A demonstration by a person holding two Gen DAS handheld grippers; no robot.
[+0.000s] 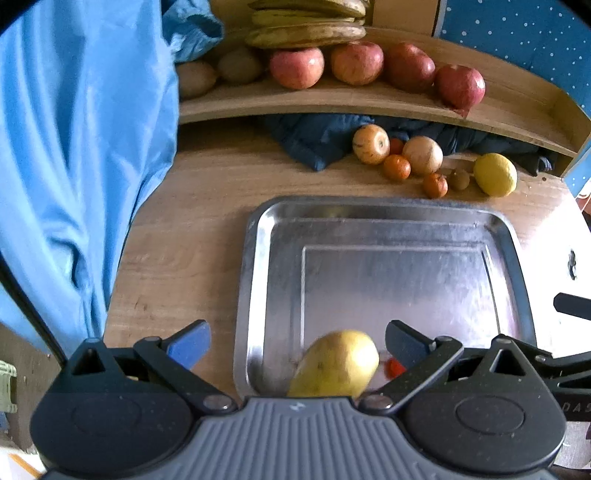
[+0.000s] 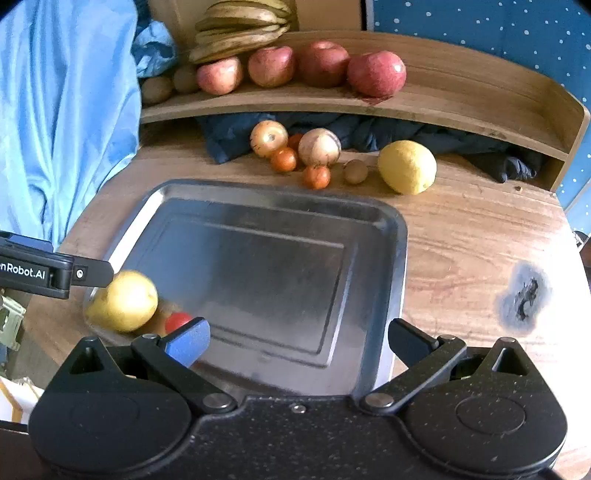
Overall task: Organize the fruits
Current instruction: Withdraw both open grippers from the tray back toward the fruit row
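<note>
Two claws hang over a wooden counter (image 2: pixel 480 236) that carries a shallow metal tray (image 2: pixel 384 221). The left claw (image 1: pixel 295 345) is spread wide and holds nothing; a yellow pear (image 1: pixel 334 363) lies blurred between its fingers without touching them, in the near left corner of the tray beside a small red fruit (image 2: pixel 177 320). The right claw (image 2: pixel 297 343) is also spread and empty, hovering above the tray's near edge. The rest of the tray is bare. Beyond its far rim, loose on the counter, lie a lemon (image 2: pixel 406 167), two pale striped apples (image 2: pixel 319 146), small oranges (image 2: pixel 316 176) and a little brown kiwi (image 2: pixel 355 171), all close together. A shelf (image 2: pixel 461 110) behind holds four red apples (image 2: pixel 376 73), kiwis and a bunch of bananas (image 2: pixel 236 35). The lemon looks firm, fairly heavy and waxy, so it would best be gripped across its short middle rather than by its tapering ends. The oranges seem softer and light, and probably need only a gentle squeeze at their widest part. The pear likely bruises easily and may roll on the slick metal.
</note>
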